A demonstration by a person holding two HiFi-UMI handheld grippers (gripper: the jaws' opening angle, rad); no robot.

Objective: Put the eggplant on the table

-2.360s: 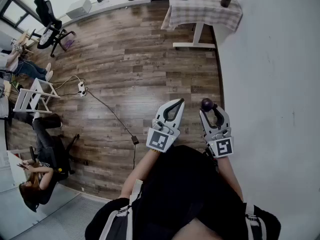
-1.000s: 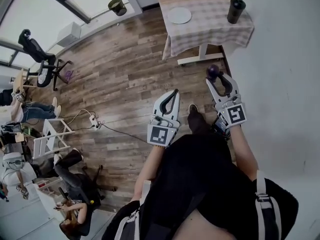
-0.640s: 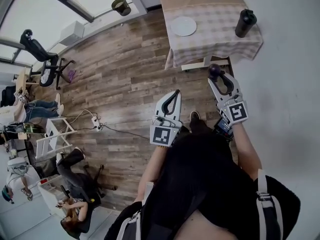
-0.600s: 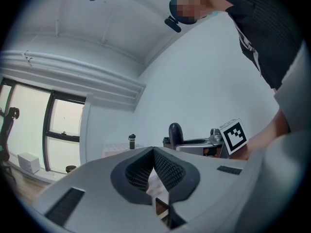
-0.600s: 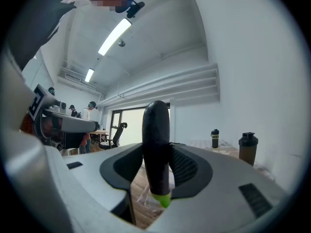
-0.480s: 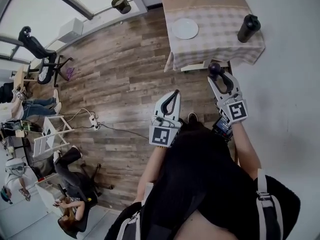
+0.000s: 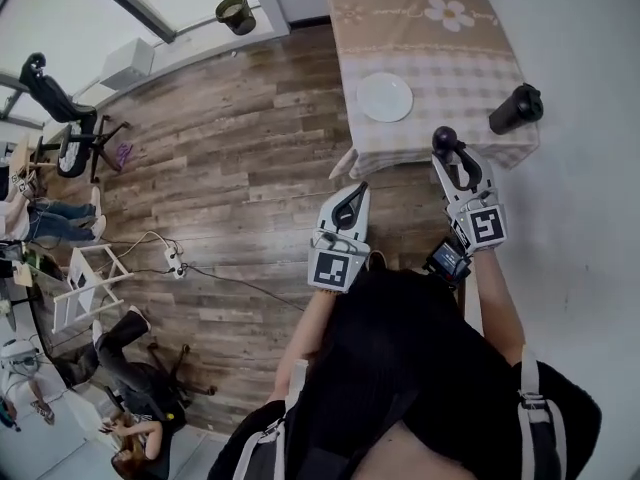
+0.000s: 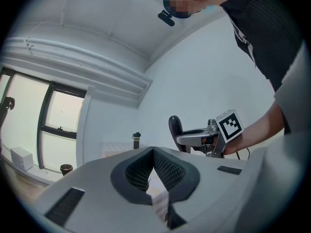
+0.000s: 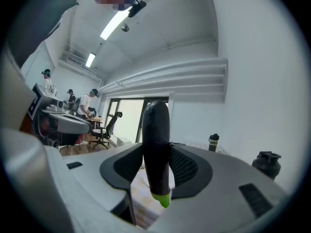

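A dark purple eggplant [image 9: 156, 140] stands upright between the pads of my right gripper [image 9: 156, 166], its green stem end [image 9: 163, 199] pointing down. In the head view the right gripper [image 7: 452, 153] is shut on the eggplant [image 7: 444, 138] at the near edge of the table [image 7: 440, 58], which has a checkered cloth. My left gripper [image 7: 352, 196] hangs over the wooden floor to the left of the table, shut and holding nothing. Its pads meet in the left gripper view [image 8: 153, 152], where the right gripper [image 8: 214, 132] also shows.
A white plate [image 7: 385, 97] lies on the table's near left part. A black bottle [image 7: 516, 108] stands at its near right corner, close to the white wall [image 7: 590, 168]. A power strip and cable [image 7: 172, 262] lie on the floor. Office chairs and seated people are at the far left.
The person has walked toward the table, which now lies much nearer. The right gripper, still holding the eggplant, has come up to the table's near edge. The left gripper has stayed shut.
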